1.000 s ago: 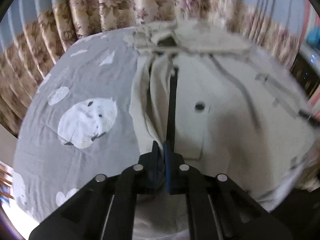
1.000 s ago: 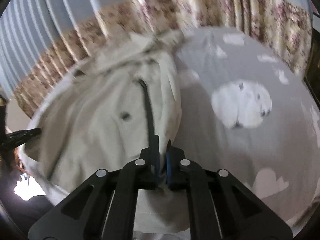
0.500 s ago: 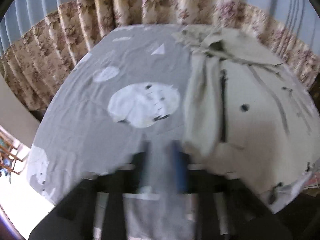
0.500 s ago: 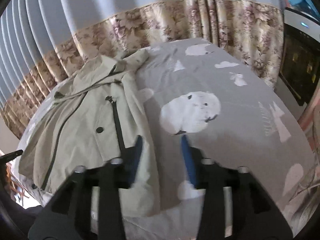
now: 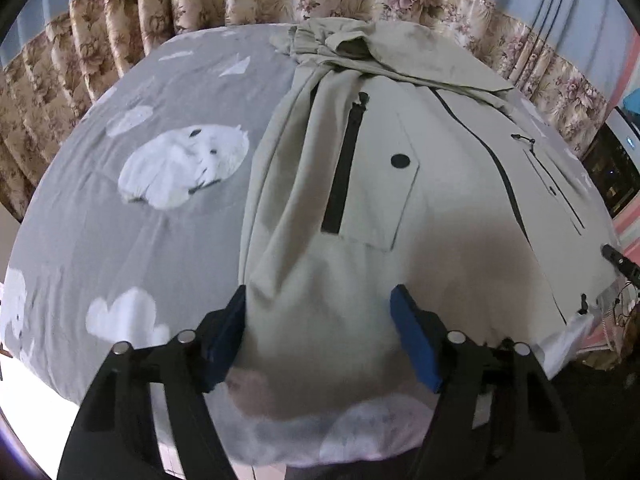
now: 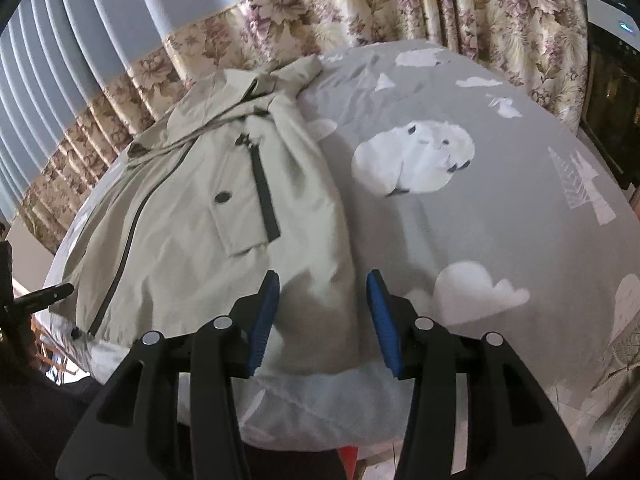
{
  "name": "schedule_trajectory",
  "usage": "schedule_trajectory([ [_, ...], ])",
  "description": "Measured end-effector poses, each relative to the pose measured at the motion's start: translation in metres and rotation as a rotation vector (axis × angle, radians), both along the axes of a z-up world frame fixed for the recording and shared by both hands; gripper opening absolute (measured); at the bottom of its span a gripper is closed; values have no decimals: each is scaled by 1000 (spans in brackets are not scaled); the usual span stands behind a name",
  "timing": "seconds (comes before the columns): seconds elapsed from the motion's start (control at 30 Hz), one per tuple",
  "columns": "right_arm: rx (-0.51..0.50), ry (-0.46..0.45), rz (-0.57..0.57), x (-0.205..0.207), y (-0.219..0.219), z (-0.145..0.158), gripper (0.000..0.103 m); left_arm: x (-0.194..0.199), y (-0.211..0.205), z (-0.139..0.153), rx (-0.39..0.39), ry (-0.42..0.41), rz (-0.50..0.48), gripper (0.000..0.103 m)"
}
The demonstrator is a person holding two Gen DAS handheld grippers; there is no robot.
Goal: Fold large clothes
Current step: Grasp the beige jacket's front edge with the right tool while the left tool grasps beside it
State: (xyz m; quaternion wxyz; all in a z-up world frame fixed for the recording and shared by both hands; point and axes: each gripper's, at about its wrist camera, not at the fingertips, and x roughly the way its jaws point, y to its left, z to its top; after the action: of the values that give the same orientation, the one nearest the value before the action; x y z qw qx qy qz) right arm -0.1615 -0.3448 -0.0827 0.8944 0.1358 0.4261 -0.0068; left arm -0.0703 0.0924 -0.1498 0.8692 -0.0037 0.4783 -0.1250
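jacket point(image 5: 420, 208): beige, hooded, lies front-up on grey printed bed sheet point(image 5: 120, 240); hood at far end by floral curtain point(image 5: 160, 4), hem at near bed edge; left side already folded in over the front.
handling: judged soft, limp, light-to-medium; shell fabric looks smooth, likely slippery; no stiffness, will sag and drag when lifted.
hold points: judged best at near hem corners or along folded side edge; avoid pocket flap point(image 5: 384, 200) and zip.
left gripper point(image 5: 320, 332): spread, jaws just opened, now closing slightly; hem cloth lies between the pads, not pinched.
right gripper point(image 6: 322, 312): spread, opened within the last second; near hem and folded edge between the pads, nothing pinched.
counts: jacket 1; grippers 2; round dark snap point(image 5: 401, 161) 1 seen; black zips 3 seen in left view; bear prints on sheet 1 big per view.
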Motion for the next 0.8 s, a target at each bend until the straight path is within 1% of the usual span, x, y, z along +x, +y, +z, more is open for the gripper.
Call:
schedule_trajectory([
  [0.1,26,12,7,1,2,-3,46,-3,5,0,-10,20,6,62],
  [0.17,1,26,15,5,7,-6,45,-4,3,1,9,23,2,62],
  [0.2,-7,29,18,7,8,-6,44,-4,0,1,26,23,0,59],
  [0.23,2,24,17,7,9,-5,35,-3,-5,1,51,19,-5,56],
  [0.27,16,16,16,8,8,-4,23,-3,-7,1,68,15,-6,47],
  [0.3,29,7,13,9,7,-3,19,-3,-8,2,82,12,-5,32],
  [0.37,43,-15,21,12,7,1,12,2,-4,3,65,21,5,18],
  [0.4,38,-21,30,14,8,3,11,5,0,4,44,33,10,15],
  [0.47,23,-29,50,19,12,8,10,12,5,4,12,57,19,12],
  [0.57,26,-54,66,27,15,17,9,17,5,13,-3,45,19,7],
  [0.7,64,-120,90,45,14,37,8,35,5,42,-42,-26,17,7],
  [0.77,75,-148,95,60,13,47,8,46,5,54,-47,-56,17,7],
  [0.8,70,-156,94,66,13,50,8,53,4,61,-49,-72,13,5],
])
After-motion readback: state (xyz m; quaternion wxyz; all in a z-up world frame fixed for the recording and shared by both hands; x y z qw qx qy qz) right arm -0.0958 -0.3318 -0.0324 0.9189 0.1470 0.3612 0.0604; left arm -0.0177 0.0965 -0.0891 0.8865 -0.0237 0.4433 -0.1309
